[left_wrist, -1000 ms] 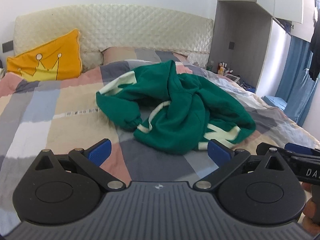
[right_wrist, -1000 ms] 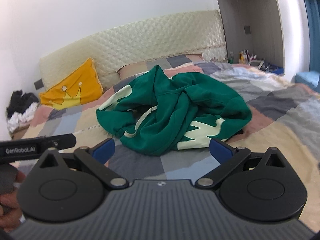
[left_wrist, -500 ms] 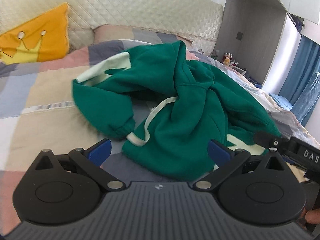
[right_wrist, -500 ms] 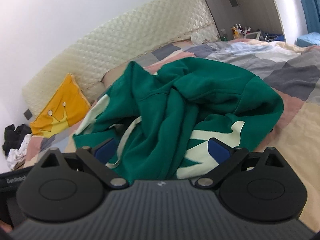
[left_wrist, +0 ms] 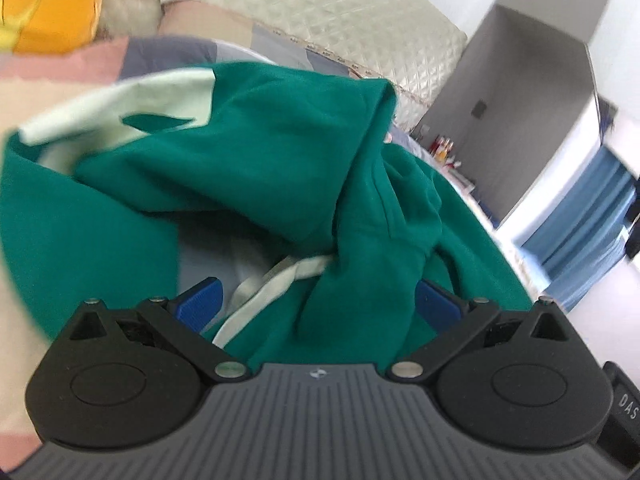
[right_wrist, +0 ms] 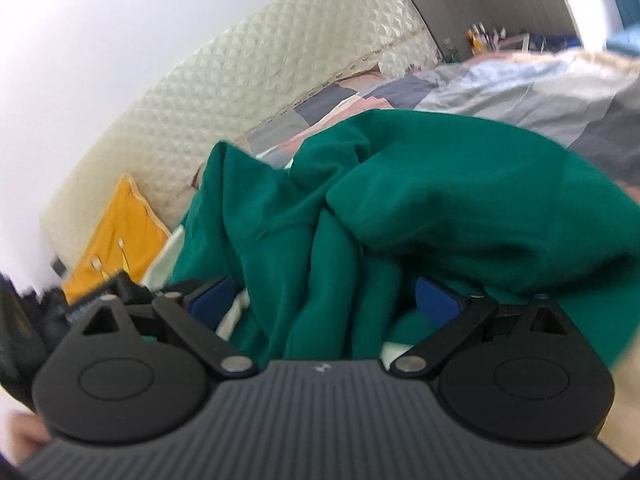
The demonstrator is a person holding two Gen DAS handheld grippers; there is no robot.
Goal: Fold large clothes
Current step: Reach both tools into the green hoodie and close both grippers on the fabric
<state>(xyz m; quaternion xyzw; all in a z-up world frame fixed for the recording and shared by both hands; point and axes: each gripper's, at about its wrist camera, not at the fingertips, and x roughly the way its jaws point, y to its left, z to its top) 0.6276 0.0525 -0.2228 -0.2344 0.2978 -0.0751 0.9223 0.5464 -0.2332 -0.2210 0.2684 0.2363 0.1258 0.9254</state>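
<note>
Bed (right_wrist: 532,84): patchwork cover in grey, pink, beige and light blue; it carries everything. Open cover shows on the far right side in the right wrist view, and at the left edge in the left wrist view.
Headboard (left_wrist: 328,12): cream, quilted, runs along the far side of the bed against a white wall.
Green hoodie (left_wrist: 256,168): crumpled heap in the middle of the bed, it fills most of both views. Pale green print lies on its upper left part, and a pale drawstring (left_wrist: 272,284) hangs out between the folds. Its near edge is hidden under both tool bodies.
Room: grey wardrobe (left_wrist: 516,100) and blue curtain (left_wrist: 580,256) on the right; small bottles on a shelf beside the bed, too small to tell more.
Yellow cushion (right_wrist: 120,236): leans at the headboard on the left, well apart from the hoodie; cut off by the frame in the left wrist view.
Left gripper (left_wrist: 318,304): jaws wide apart, nothing clamped. A fold of the hoodie and the drawstring lie between the blue pads (left_wrist: 200,300).
Right gripper (right_wrist: 324,300): jaws also wide apart, nothing clamped. Thick green folds stand between the pads; whether a pad touches the cloth I cannot tell.
Hard to see: both pictures are blurred at the edges. In the right wrist view, a dark part of the other tool shows at the left, and a bit of a hand (right_wrist: 24,436) in the lower left corner.
</note>
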